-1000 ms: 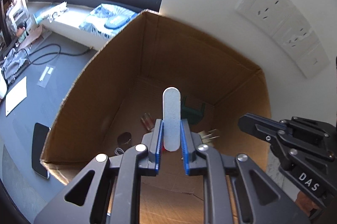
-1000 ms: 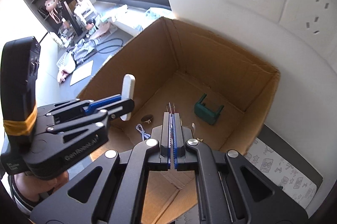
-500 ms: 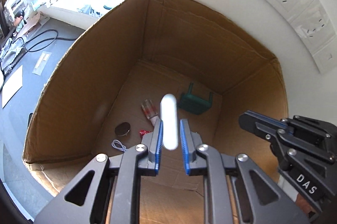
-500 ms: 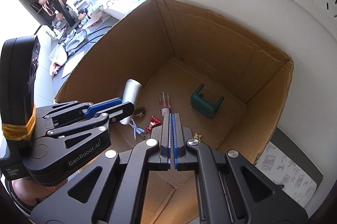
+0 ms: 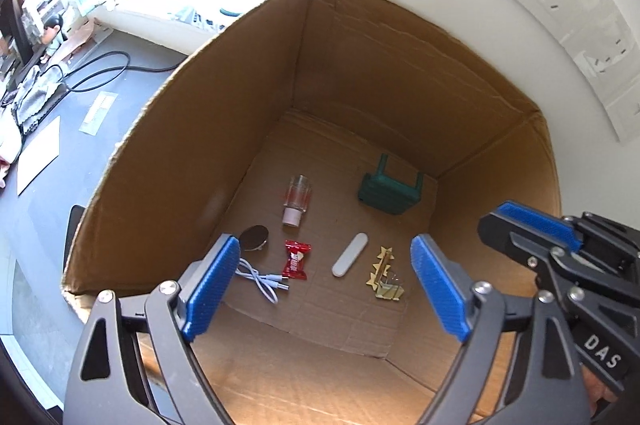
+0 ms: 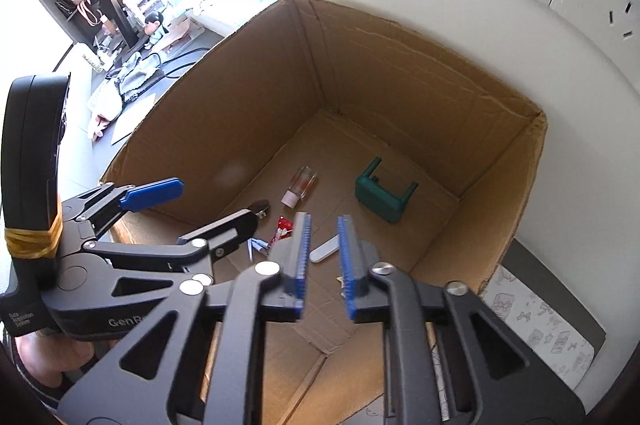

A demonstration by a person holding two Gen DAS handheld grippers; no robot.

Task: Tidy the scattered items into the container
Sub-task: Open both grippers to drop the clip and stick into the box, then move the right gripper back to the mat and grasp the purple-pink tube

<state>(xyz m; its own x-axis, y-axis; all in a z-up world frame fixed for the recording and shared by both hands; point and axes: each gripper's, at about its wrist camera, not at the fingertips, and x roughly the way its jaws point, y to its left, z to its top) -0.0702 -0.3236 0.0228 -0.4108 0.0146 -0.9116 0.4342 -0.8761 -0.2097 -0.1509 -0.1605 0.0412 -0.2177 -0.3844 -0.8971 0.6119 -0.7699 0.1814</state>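
A cardboard box (image 5: 400, 73) stands open below both grippers; it also shows in the right wrist view (image 6: 400, 73). On its floor lie a white oblong piece (image 5: 349, 260), a gold hair clip (image 5: 385, 275), a green stool-shaped item (image 5: 390, 188), a small clear bottle (image 5: 296, 200), a red candy wrapper (image 5: 295, 259), a white cable (image 5: 260, 279) and a dark round disc (image 5: 254, 238). My left gripper (image 5: 324, 289) is wide open and empty above the box. My right gripper (image 6: 323, 257) is open a little and empty, beside the left one.
A white wall with sockets (image 5: 580, 5) rises right behind the box. A grey desk (image 5: 52, 161) to the left carries papers, black cables and clutter. A dark phone (image 5: 74, 225) lies by the box's left wall. A patterned mat (image 6: 548, 325) lies right of the box.
My left gripper opened wide and let go of the white oblong piece, which fell onto the box floor. My right gripper went from shut to slightly open; a gold clip now lies below.
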